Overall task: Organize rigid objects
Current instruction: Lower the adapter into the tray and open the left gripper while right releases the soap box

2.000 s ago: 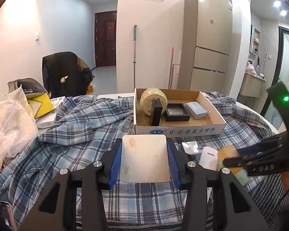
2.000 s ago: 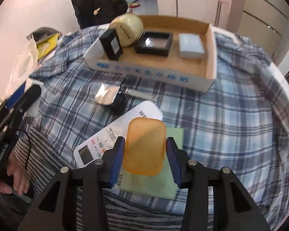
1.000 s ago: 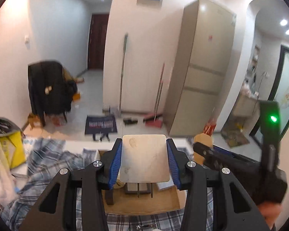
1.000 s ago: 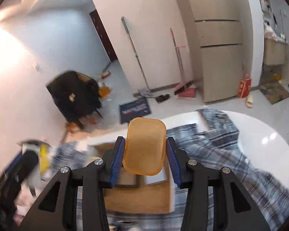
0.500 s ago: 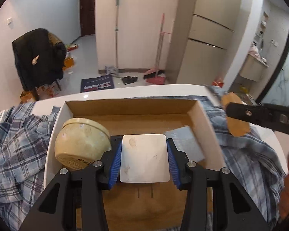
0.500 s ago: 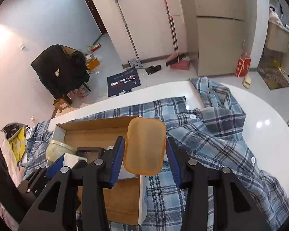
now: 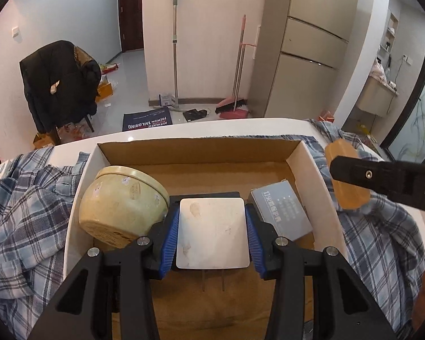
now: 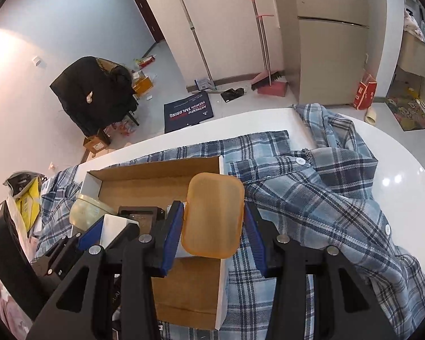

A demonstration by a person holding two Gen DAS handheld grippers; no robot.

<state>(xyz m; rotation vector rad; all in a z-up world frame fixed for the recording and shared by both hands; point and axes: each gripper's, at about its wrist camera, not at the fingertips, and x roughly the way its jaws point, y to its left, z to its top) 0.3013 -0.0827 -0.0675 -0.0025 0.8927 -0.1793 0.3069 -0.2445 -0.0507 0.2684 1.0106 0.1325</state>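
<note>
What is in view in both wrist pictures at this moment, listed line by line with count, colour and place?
open cardboard box: 1, brown inside, white outside, on the plaid cloth
round cream tin: 1, left in the box, tilted
flat grey-blue packet: 1, right in the box
black square tray: 1, middle of the box
white square plate: 1, held over the box
orange translucent lid: 1, held over the box's right wall
blue plaid cloth: 1, over the white table
black jacket on chair: 1, on the floor behind
broom and mop: 2, against the wall
beige fridge: 1, far right
left gripper: 1, black with blue pads, shut on the plate
right gripper: 1, same, shut on the lid
</note>
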